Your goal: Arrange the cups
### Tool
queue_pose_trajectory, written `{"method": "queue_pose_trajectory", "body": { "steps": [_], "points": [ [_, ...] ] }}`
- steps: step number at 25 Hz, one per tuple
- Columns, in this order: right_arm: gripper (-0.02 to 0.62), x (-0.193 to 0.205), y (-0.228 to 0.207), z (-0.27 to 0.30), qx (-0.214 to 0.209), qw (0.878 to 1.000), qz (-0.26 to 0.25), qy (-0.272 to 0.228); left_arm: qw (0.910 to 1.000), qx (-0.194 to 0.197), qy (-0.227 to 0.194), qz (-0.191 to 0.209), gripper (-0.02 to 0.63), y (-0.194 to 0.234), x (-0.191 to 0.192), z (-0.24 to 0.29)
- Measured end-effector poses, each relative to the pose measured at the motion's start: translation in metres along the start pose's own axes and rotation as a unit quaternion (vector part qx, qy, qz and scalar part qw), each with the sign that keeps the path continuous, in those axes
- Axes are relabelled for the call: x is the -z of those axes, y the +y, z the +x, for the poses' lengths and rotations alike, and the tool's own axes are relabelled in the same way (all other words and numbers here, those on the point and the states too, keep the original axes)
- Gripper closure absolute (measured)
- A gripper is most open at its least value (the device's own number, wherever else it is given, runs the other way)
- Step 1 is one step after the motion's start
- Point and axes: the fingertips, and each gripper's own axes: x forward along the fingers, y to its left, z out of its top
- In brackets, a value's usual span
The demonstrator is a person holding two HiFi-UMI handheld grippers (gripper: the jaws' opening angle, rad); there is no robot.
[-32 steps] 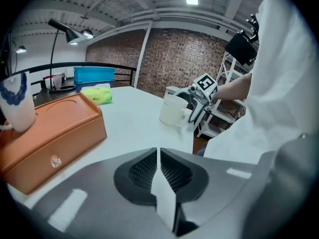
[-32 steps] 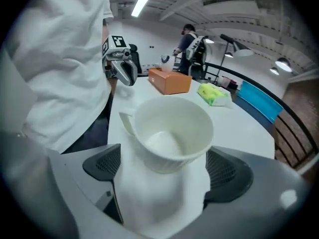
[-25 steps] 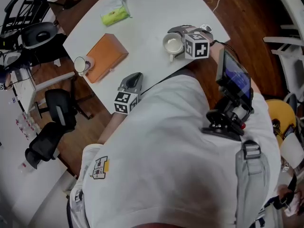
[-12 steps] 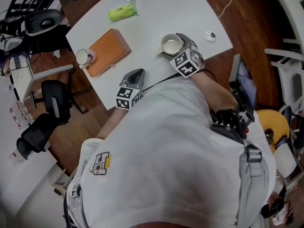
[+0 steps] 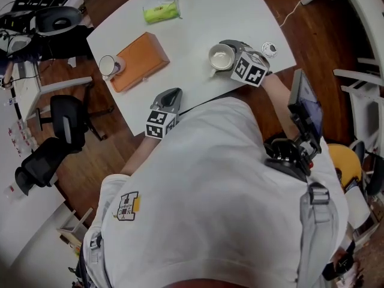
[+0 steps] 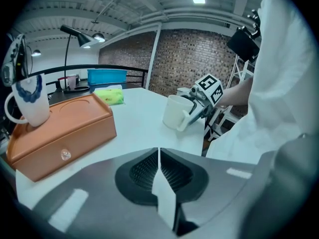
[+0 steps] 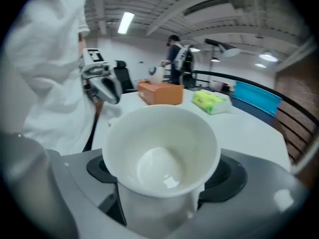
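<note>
A plain white cup [image 5: 222,57] stands on the white table [image 5: 192,23] near its front edge. My right gripper [image 5: 228,54] reaches it from the right. In the right gripper view the white cup [image 7: 159,148] fills the gap, with a pad against each side. The jaws have just been closing and are now shut on it. A second cup [image 5: 108,65], white with a blue pattern, sits on the left end of an orange box [image 5: 144,59]. My left gripper [image 5: 172,95] rests shut and empty at the table's front edge, left of the white cup [image 6: 174,112].
A green packet [image 5: 162,11] lies at the far side of the table. A small round object [image 5: 269,48] sits by the right corner. Black office chairs [image 5: 66,128] stand on the wooden floor to the left. The person's white shirt covers the lower half of the head view.
My right gripper has rolled and swung a little to the right around the white cup, which stays in place. The left gripper has not moved. The head view has shifted slightly.
</note>
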Motion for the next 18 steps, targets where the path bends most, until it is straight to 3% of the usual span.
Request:
{"method": "queue_pose_trajectory", "body": {
  "steps": [3, 6, 8, 14, 16, 18],
  "points": [
    [0.138, -0.001, 0.016, -0.004, -0.133, 0.983, -0.124, 0.017, 1.0000, -0.008, 0.000, -0.002, 0.606, -0.002, -0.001, -0.001],
    [0.134, 0.004, 0.013, -0.011, -0.187, 0.962, -0.186, 0.069, 0.9999, -0.014, -0.007, -0.007, 0.606, -0.003, -0.006, -0.002],
    [0.133, 0.010, 0.010, -0.011, -0.190, 0.958, -0.195, 0.093, 0.9998, -0.016, -0.009, -0.013, 0.606, -0.001, -0.006, -0.002],
    [0.144, 0.008, 0.008, -0.005, -0.166, 0.974, -0.138, 0.066, 0.9998, 0.012, -0.013, 0.003, 0.606, -0.003, -0.016, 0.010],
    [0.137, 0.009, 0.008, -0.007, -0.161, 0.978, -0.120, 0.062, 0.9983, 0.038, -0.021, 0.039, 0.598, -0.013, -0.030, 0.020],
    [0.126, 0.013, 0.008, -0.014, -0.151, 0.982, -0.094, 0.059, 0.9910, 0.076, -0.027, 0.107, 0.531, -0.028, -0.044, 0.034]
  ]
}}
